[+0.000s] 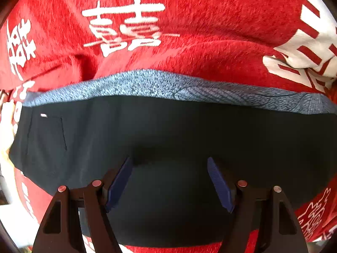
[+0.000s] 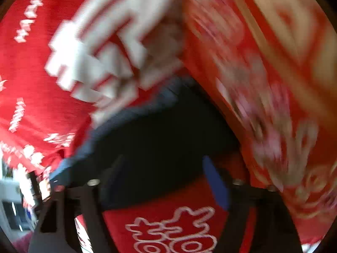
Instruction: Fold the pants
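Dark pants (image 1: 168, 130) with a grey waistband (image 1: 168, 84) lie on a red blanket (image 1: 189, 10). The left gripper (image 1: 169, 164) hovers over them, jaws spread. The right gripper (image 2: 162, 164), blurred, also spread, sits above the pants' edge.

Matt dark cloth is seen in the pants (image 1: 168, 130), smooth in weave, with a heathered grey knit waistband (image 1: 160, 84) along their top edge. Beneath the pants, a fuzzy red blanket (image 1: 210, 21) with white printed characters is shown. Black matt plastic and ribbed blue pads (image 1: 219, 183) make up the left gripper (image 1: 169, 184), fixed with shiny metal pins.
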A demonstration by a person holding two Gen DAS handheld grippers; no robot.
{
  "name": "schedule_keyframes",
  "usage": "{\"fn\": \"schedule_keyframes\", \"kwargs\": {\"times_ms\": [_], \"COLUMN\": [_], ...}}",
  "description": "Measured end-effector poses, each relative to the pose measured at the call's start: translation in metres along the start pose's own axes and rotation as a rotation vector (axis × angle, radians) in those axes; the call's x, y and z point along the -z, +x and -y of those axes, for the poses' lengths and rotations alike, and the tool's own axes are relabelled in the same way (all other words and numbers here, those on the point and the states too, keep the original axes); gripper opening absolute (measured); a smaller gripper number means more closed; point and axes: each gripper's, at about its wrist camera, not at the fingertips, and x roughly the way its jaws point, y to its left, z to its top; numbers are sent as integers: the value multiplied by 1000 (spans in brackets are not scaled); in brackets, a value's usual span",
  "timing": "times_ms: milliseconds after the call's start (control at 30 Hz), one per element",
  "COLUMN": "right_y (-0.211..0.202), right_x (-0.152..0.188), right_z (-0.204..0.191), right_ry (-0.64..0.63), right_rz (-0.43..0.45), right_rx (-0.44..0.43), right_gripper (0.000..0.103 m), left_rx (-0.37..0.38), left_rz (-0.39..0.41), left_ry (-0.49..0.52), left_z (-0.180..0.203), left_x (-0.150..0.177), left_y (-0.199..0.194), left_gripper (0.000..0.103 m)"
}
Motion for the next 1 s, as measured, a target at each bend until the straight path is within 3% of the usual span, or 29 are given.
{"fn": "schedule_keyframes", "kwargs": {"times_ms": [133,167,200,300,367,400,467,500,633,733,800,900,1000], "right_y": [27,29,28,4,-8,-3,22,23,-14,-32,-14,24,67], "right_x": [-4,-8,-12,-18,-18,-18,-16,-13,2,2,-13,-40,-66], "right_z": [24,22,18,2,0,7,23,22,2,-28,-48,-58,-47], "right_ry": [112,106,92,11,-32,-20,10,-9,-36,-189,-286,-300,-271], "right_rz": [14,28,32,110,144,116,3,6,100,178,154,107,42], "right_rx": [26,47,47,32,86,98,182,186,181,150,135,97,171], "right_gripper": [46,30,8,8,9,10,22,26,28,28,28,28,27], "left_rx": [-11,-14,-15,-11,-11,-35,-63,-51,-49,-29,-31,-28,-34], "left_rz": [26,26,20,20,24,36,42,29,49,91,94,98,87], "left_ry": [17,17,13,13,18,17,8,-6,27,63,73,53,30], "left_z": [5,5,6,7,7,8,6,3,5,17,27,42,46], "left_x": [0,0,-1,-3,-3,-2,-2,-3,-6,-15,-27,-41,-45], "left_y": [5,6,5,3,5,7,7,6,-11,-19,-15,-3,14], "left_gripper": [75,75,75,75,78,90,95,95,95,95,95,95,95]}}
